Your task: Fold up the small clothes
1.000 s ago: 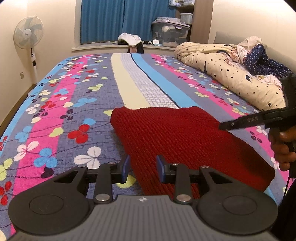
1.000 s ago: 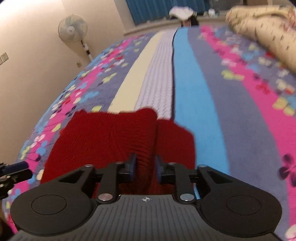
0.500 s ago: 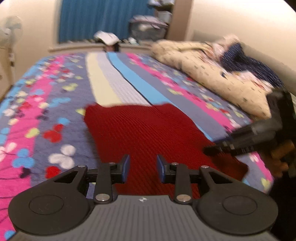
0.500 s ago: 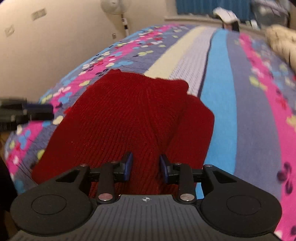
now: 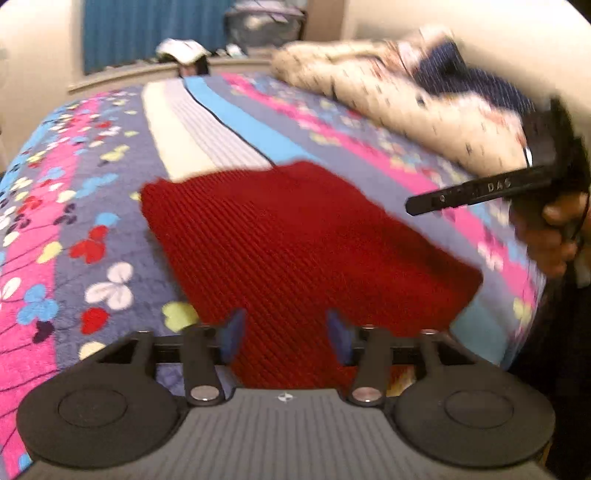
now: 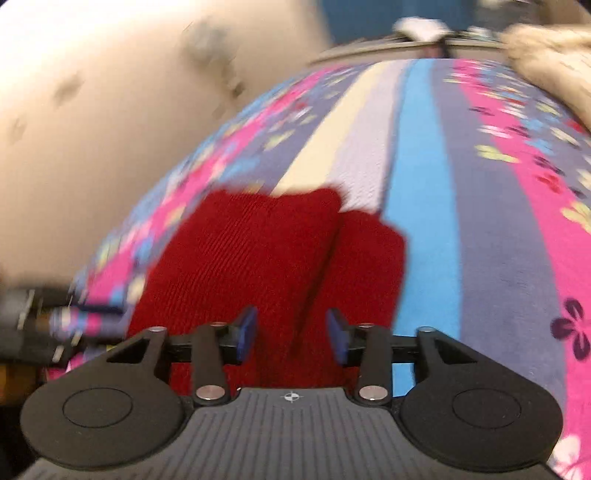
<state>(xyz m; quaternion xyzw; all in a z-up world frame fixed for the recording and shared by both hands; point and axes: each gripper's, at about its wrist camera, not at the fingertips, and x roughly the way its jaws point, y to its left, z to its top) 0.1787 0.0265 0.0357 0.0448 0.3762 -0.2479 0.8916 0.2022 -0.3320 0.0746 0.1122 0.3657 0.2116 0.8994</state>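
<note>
Two tools in play, both with jaws parted and nothing between the pads. Left tool [image 5: 283, 334] hovers over the near edge of the red knit garment [image 5: 295, 243]; right tool [image 6: 291, 336] sits over the same garment [image 6: 269, 251] from its right side, and shows in the left view as a black bar off to the right [image 5: 476, 190], clear of the cloth.

Garment lies flat on the bed [image 5: 74, 206], near the front edge. Long axis runs away from the left tool and slants right. A fold line or overlapped flap [image 6: 328, 254] runs straight ahead of the right tool; that tool looks the nearer to it, so the next pinch probably falls to the right.

Bedspread striped, flower print. Rolled cream quilt [image 5: 399, 107] along the far right side. Blue curtain [image 5: 155, 29] behind. Both views motion-blurred; fine detail uncertain.
</note>
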